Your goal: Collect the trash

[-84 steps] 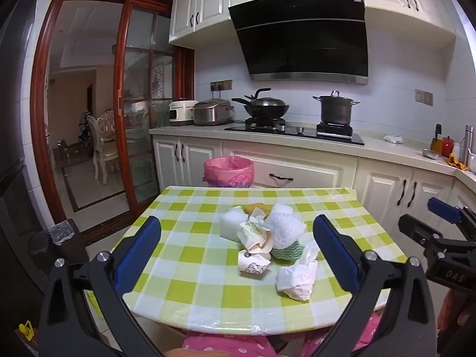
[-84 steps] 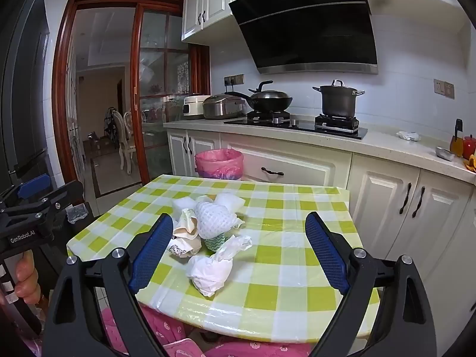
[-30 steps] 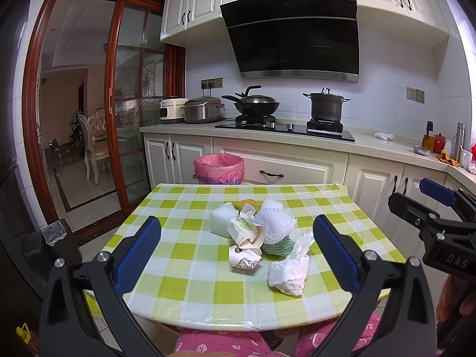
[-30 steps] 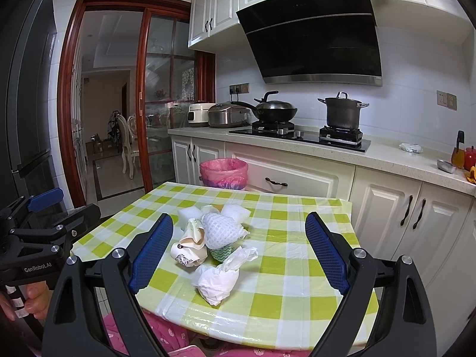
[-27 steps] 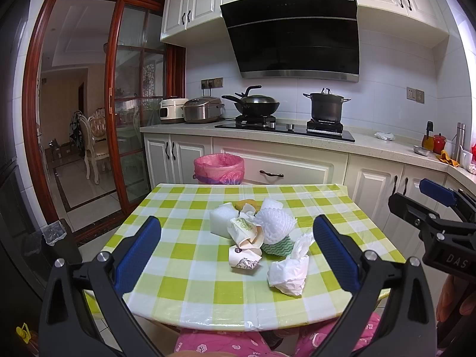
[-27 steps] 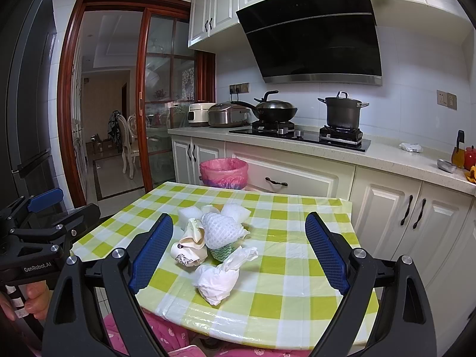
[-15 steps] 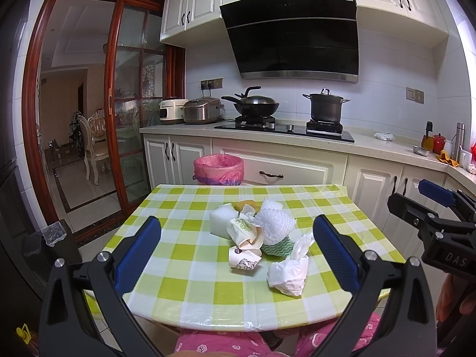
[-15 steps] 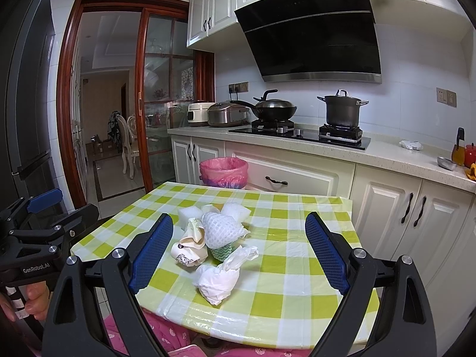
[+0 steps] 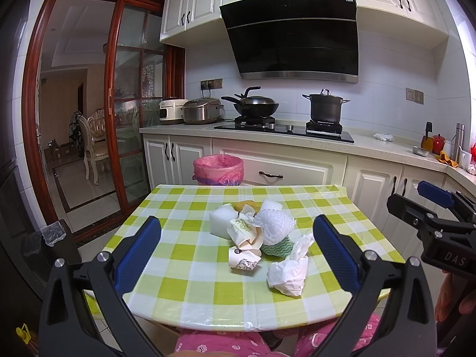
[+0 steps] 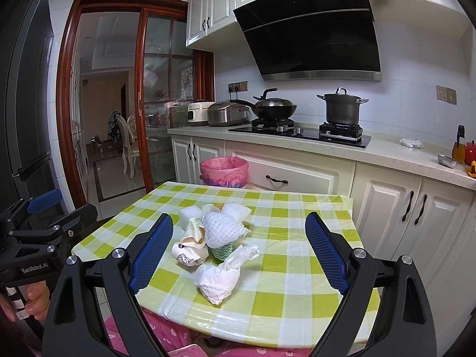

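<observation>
A heap of trash lies mid-table on the green checked cloth: a crumpled white tissue, crushed paper cups, a white foam net, white foam blocks and a green wavy wrapper. My left gripper is open and empty, held before the table's near edge. My right gripper is open and empty, to the right of the left one. A bin with a pink liner stands behind the table.
White cabinets and a counter with a wok, a pot and rice cookers run behind the table. A glass sliding door opens left to a dining room. Pink-clothed legs sit under the near edge.
Both views have lifted and pulled back slightly since 2.8 s ago; over the last second nothing has visibly moved. Both grippers stay open.
</observation>
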